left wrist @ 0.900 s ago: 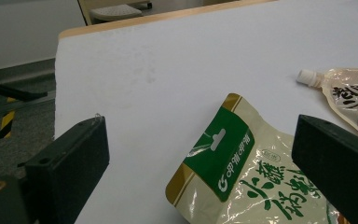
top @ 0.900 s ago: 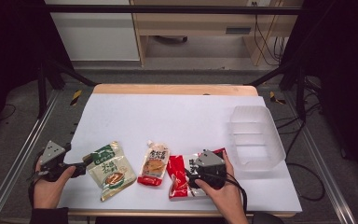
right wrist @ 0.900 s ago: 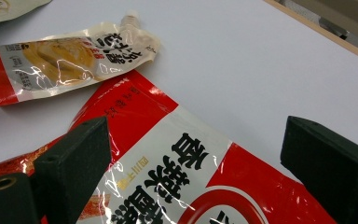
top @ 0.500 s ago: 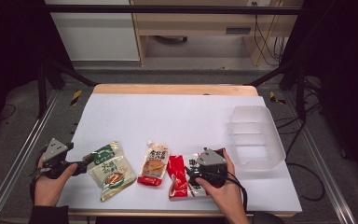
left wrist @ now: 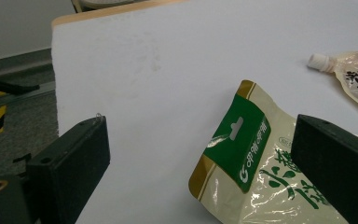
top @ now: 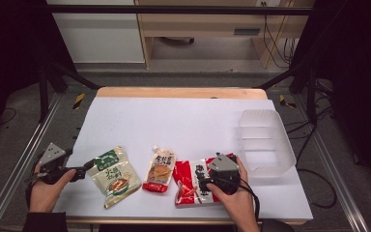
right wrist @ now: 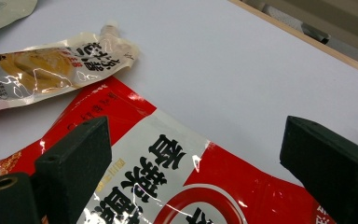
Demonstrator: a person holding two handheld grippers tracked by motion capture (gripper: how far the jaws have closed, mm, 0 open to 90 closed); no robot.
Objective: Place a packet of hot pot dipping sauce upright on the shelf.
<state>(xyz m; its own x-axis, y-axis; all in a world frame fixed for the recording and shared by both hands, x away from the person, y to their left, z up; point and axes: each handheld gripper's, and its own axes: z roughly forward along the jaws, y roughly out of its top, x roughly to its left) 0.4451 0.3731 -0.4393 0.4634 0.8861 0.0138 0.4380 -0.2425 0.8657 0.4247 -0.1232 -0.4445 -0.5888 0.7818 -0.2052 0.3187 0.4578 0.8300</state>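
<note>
Both claws stand spread wide, with nothing pinched in either. Left gripper (top: 80,172) sits at the near left edge of the white table (top: 183,121), held low by the person's left hand (top: 46,186), its jaws pointing across the table toward the green and cream pouch (top: 113,175). From the left gripper view the jaws (left wrist: 200,158) straddle the pouch's green top corner (left wrist: 240,140): one jaw hangs over bare table beside it, the other over the pouch's printed face. Whether either jaw touches the pouch I cannot tell.

Right gripper (top: 207,182) hovers over the red and white packet (top: 189,181), which lies flat near the front edge under the person's right hand (top: 234,198). In the right gripper view the packet (right wrist: 177,177) spreads below and between the open jaws, one jaw over its red edge, the other out over the white table beyond it.

Between the two packs lies a small spouted pouch (top: 160,169), orange and cream, its white cap pointing away from the person; it lies just beside the red packet, though whether they touch I cannot tell. A clear plastic bin (top: 265,142) stands on the right side of the table, near the right gripper but apart from it.
</note>
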